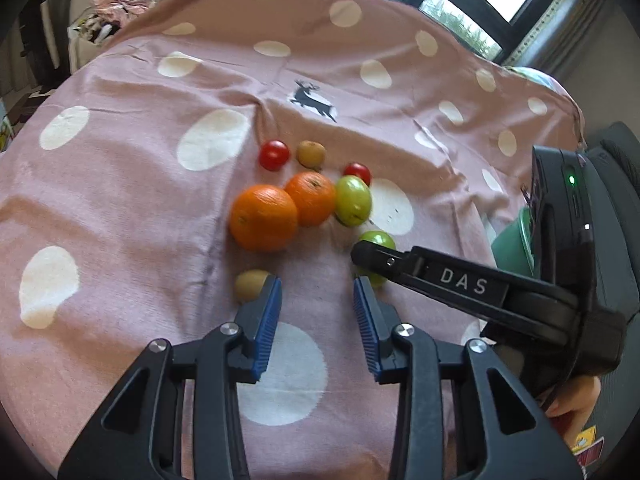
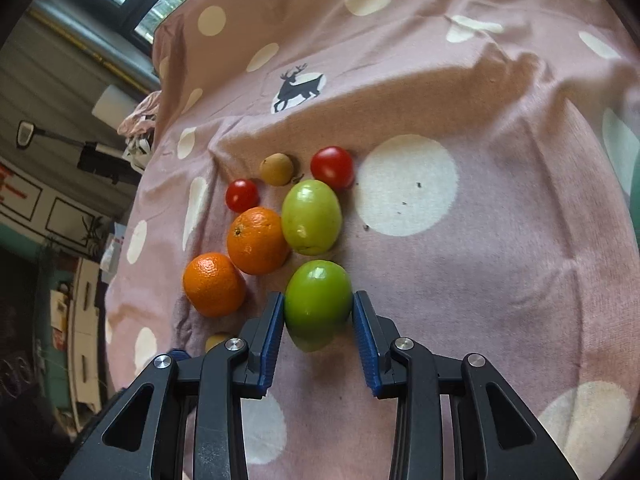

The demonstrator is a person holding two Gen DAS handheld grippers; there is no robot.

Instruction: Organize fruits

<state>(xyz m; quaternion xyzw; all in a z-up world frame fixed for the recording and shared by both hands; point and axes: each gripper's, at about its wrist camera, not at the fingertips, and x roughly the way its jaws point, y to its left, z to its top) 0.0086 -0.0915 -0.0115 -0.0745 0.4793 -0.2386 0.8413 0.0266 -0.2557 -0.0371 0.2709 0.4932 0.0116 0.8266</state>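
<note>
We judge sorting partly done: oranges (image 2: 236, 262) sit paired, right gripper (image 2: 318, 310) clamps a green fruit (image 2: 318, 300) beside its twin (image 2: 311, 216), left gripper (image 1: 318, 300) apart, empty; tomatoes (image 2: 332, 166) remain scattered.

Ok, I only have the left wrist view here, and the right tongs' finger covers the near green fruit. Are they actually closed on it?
Observer: Yes. In the right wrist view both blue pads of the right tongs press the sides of the near green fruit.
Operator: Is it touching any other fruit?
Observer: No. A thin gap separates it from the far green fruit.
</note>
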